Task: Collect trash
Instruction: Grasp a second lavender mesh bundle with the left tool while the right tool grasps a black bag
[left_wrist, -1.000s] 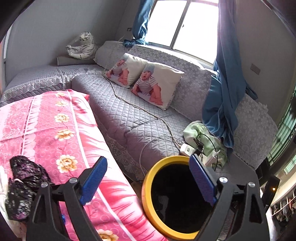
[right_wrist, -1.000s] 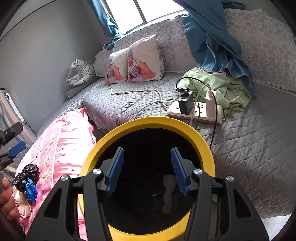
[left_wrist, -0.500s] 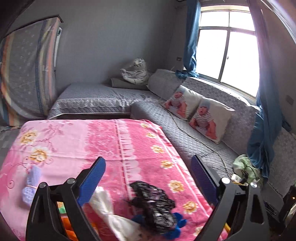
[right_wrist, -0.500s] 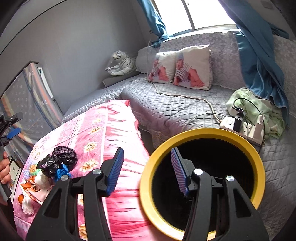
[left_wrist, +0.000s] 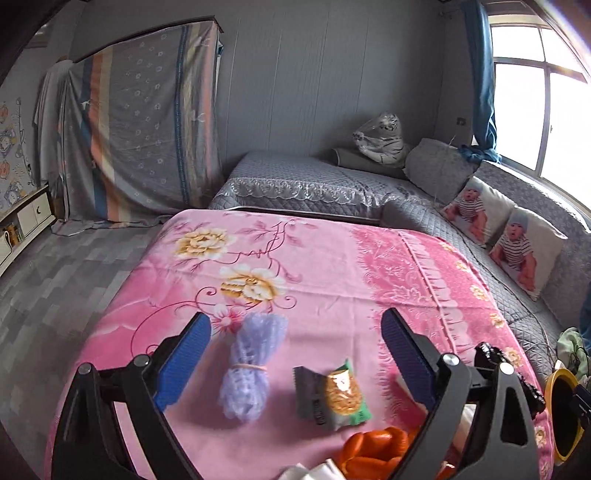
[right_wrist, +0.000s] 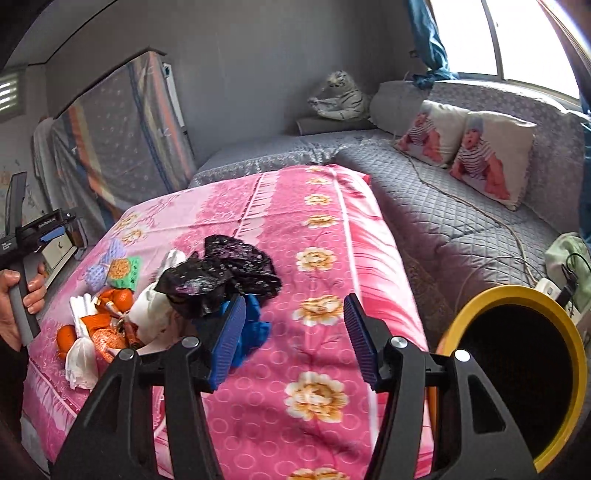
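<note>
Trash lies in a pile on the pink flowered cover (left_wrist: 332, 266). My left gripper (left_wrist: 295, 332) hangs open over it, with a purple foam net (left_wrist: 255, 365) and a green snack packet (left_wrist: 332, 395) lying below, between its fingers, untouched. Orange peel (left_wrist: 373, 443) lies nearer to me. My right gripper (right_wrist: 293, 314) is empty above the cover, its jaws opening. Its left finger is beside a blue scrap (right_wrist: 255, 328) and a black plastic bag (right_wrist: 221, 273). Orange peel (right_wrist: 110, 299), white tissue (right_wrist: 81, 358) and the packet (right_wrist: 123, 271) lie further left. The yellow-rimmed bin (right_wrist: 513, 369) stands at the right.
A grey quilted sofa (right_wrist: 461, 221) with two printed cushions (right_wrist: 491, 158) runs along the right, with a cable and a power strip (right_wrist: 550, 288) near the bin. A hand (right_wrist: 14, 295) holds the left gripper's handle at the left edge. A low cabinet (left_wrist: 22, 221) stands far left.
Both views have swung left, away from the bin's mouth and the sofa, onto the pink cover and its trash. The right jaws stand slightly wider.
</note>
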